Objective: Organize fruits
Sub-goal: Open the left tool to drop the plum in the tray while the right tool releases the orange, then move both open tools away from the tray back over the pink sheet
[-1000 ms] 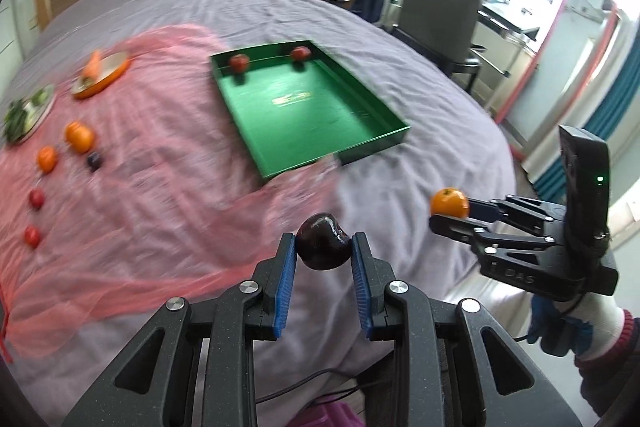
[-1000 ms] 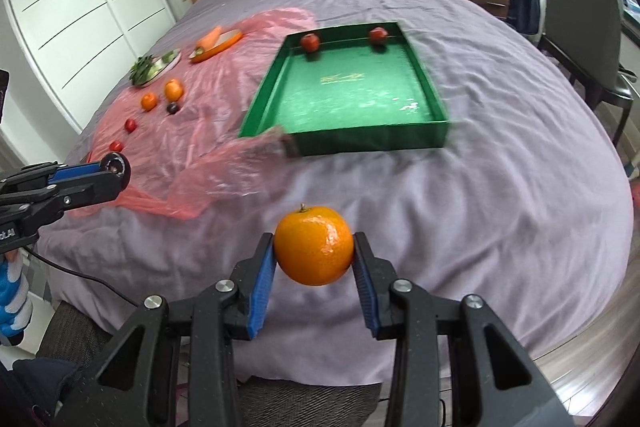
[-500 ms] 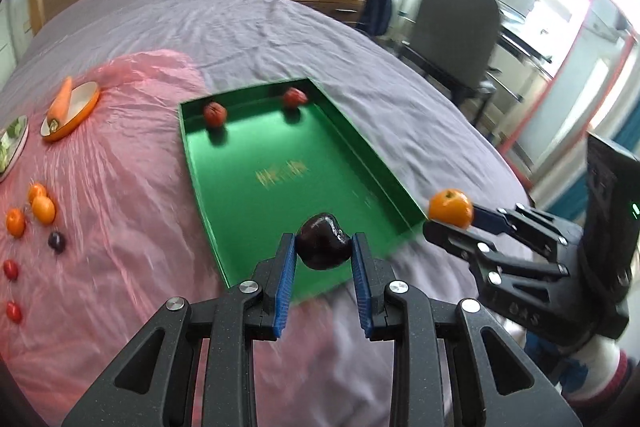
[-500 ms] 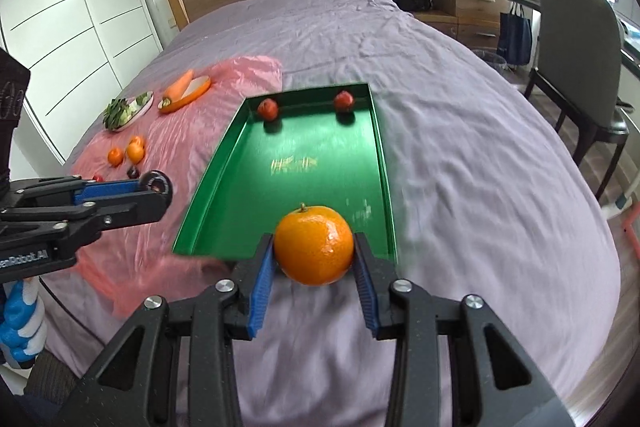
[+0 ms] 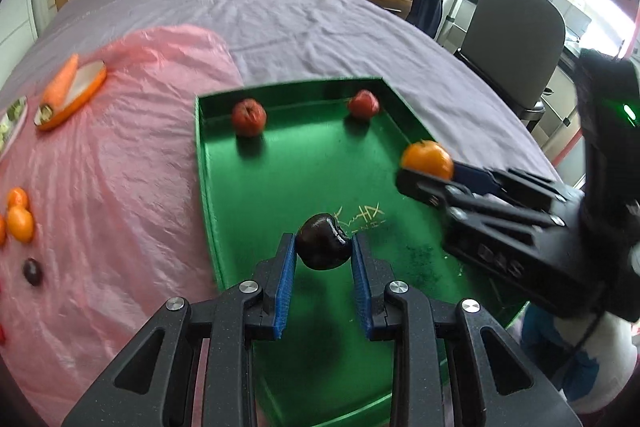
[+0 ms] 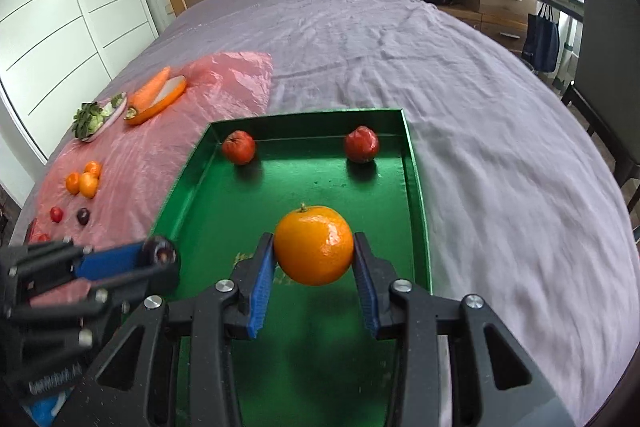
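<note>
My left gripper [image 5: 323, 259] is shut on a dark plum [image 5: 323, 247] and hangs over the near half of the green tray [image 5: 304, 171]. Over the same tray [image 6: 304, 187], my right gripper [image 6: 314, 261] is shut on an orange [image 6: 314, 245]. Two red fruits [image 6: 239, 147] [image 6: 361, 144] lie at the tray's far wall. From the left wrist view the right gripper [image 5: 424, 173] with its orange [image 5: 427, 159] sits at the tray's right rim. The left gripper [image 6: 160, 261] with the plum [image 6: 159, 251] shows at lower left of the right wrist view.
A pink plastic sheet [image 6: 132, 163] left of the tray carries small oranges [image 6: 83, 179], a dark plum [image 6: 83, 215], small red fruits [image 6: 56, 214], a carrot on an orange dish [image 6: 154, 95] and a plate of greens [image 6: 96, 115]. Purple bedding surrounds all; a chair [image 5: 516, 39] stands at right.
Both grippers have moved forward from the bed's near edge to above the green tray, each still holding its fruit. The tray now fills the middle of both views.
</note>
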A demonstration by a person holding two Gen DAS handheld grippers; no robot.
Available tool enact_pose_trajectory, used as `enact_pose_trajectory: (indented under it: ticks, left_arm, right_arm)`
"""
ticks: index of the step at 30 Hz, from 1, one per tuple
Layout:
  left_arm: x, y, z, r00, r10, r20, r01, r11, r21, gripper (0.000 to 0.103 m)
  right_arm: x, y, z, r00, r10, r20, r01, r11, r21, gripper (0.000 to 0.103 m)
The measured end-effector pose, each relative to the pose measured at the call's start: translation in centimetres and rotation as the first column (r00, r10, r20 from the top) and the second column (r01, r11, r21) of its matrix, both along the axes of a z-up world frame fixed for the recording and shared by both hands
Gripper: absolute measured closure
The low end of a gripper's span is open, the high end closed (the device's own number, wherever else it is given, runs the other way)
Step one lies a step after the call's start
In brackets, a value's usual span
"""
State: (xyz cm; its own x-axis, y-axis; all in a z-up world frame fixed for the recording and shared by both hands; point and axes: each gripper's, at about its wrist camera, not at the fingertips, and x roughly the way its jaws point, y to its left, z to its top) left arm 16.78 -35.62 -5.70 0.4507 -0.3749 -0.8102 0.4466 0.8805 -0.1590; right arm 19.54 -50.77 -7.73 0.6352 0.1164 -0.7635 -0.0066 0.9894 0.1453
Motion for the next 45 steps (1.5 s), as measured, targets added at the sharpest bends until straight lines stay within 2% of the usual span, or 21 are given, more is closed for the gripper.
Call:
enact_pose_trajectory:
  ticks: [5,9,17,18,19,21,27,32,39,45]
  left_arm:
    - [0.2,-0.5,-1.7,1.0,0.008,-0.009,-0.008,1.0,0.022,0.079]
    - [1.1,-0.2,-3.3,0.997,0.066,-0.046,-0.064,0.997,0.041,0.079]
    - [1.1,-0.4,-3.6,0.996,0.08,-0.037,-0.078,0.995,0.056,0.077]
    - [1.1,-0.4,-3.5,0.996,0.082,-0.031,-0.08,0.995,0.06,0.076]
    - [1.1,-0.4,-3.4,0.996,0.085,-0.03,-0.084,0.995,0.06,0.075]
    - [1.4,-0.2,-3.3,0.996,0.088,-0.031,-0.086,0.995,0.05,0.071]
    - [0.7,0.5,-1.6,0.995,0.1,0.013,-0.101,0.994,0.044,0.067]
    - [-0.3,1.2,-0.2,0.995,0.096,0.017,-0.096,0.995,0.009,0.066]
    - [-3.0,1.9,2.6,0.995,0.091,0.037,-0.09,0.995,-0.036,0.066]
    - [-6.3,2.7,4.9,0.994,0.076,0.075,-0.073,0.997,-0.036,0.066]
  right_arm:
    - [2.1,-0.1,-2.5,0.998,-0.009,-0.065,0.008,1.0,-0.015,0.059]
    - [2.6,-0.3,-3.5,0.994,-0.02,-0.105,0.018,1.0,-0.02,0.058]
    - [2.5,0.0,-3.7,0.994,-0.014,-0.106,0.01,0.999,-0.038,0.057]
    - [2.5,-0.1,-3.7,0.994,-0.015,-0.108,0.012,0.999,-0.034,0.05]
    - [2.6,-0.1,-3.7,0.993,-0.021,-0.112,0.017,0.999,-0.037,0.032]
    - [2.5,0.0,-3.5,0.994,-0.026,-0.104,0.021,0.999,-0.045,0.015]
    - [1.8,0.5,-2.1,0.996,-0.03,-0.083,0.024,0.997,-0.075,0.012]
    - [-0.1,0.5,-0.4,0.997,-0.049,-0.059,0.045,0.996,-0.074,0.01]
    - [-4.2,0.8,2.7,0.998,-0.064,-0.016,0.063,0.995,-0.076,0.01]
    - [-8.1,1.4,5.1,0.997,-0.075,0.017,0.076,0.994,-0.072,0.009]
